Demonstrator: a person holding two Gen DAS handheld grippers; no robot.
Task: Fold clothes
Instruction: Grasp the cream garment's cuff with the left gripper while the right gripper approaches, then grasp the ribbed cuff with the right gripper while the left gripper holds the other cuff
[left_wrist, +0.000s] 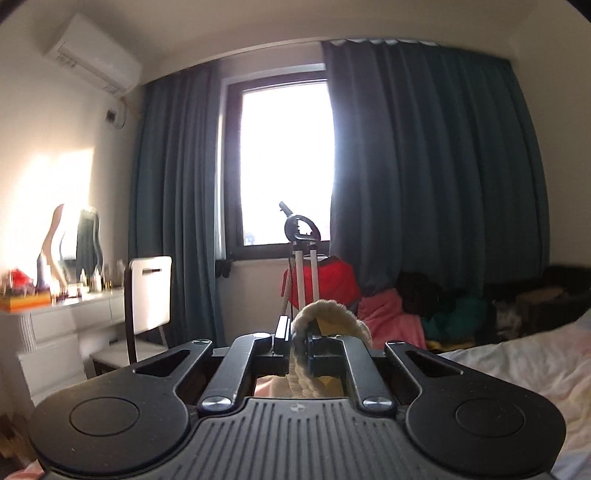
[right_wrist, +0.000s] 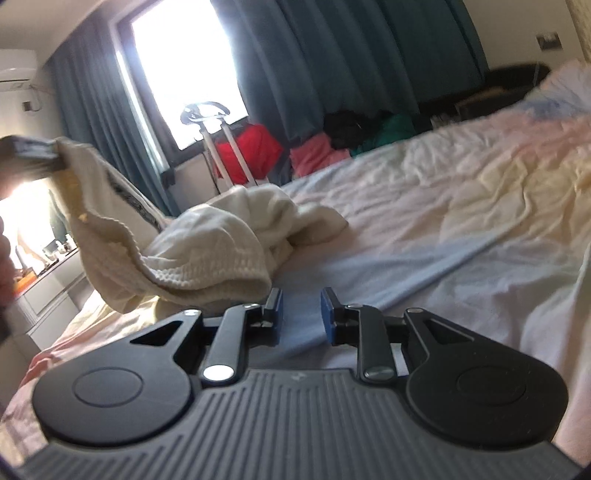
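One edge of the cream garment (right_wrist: 207, 240) is pinched and lifted by the closed left gripper (left_wrist: 297, 332), while its heap lies just ahead-left of the right gripper (right_wrist: 301, 314), whose jaws are parted and hold nothing.

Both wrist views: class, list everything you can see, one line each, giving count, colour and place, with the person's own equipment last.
knit garment: one, cream, crumpled on the bed, one edge lifted.
bed sheet: one, pale pastel, wrinkled, covering the bed.
curtains: two, dark teal, either side of the window.
window: one, bright, dark frame, back wall.
air conditioner: one, white, high on the left wall.
chair: one, white, by the dresser.
dresser: one, white, cluttered top, left wall.
clothes pile: red, pink, black and green, under the window.
left gripper: black, shut on the garment's edge.
right gripper: black, open, low over the sheet.
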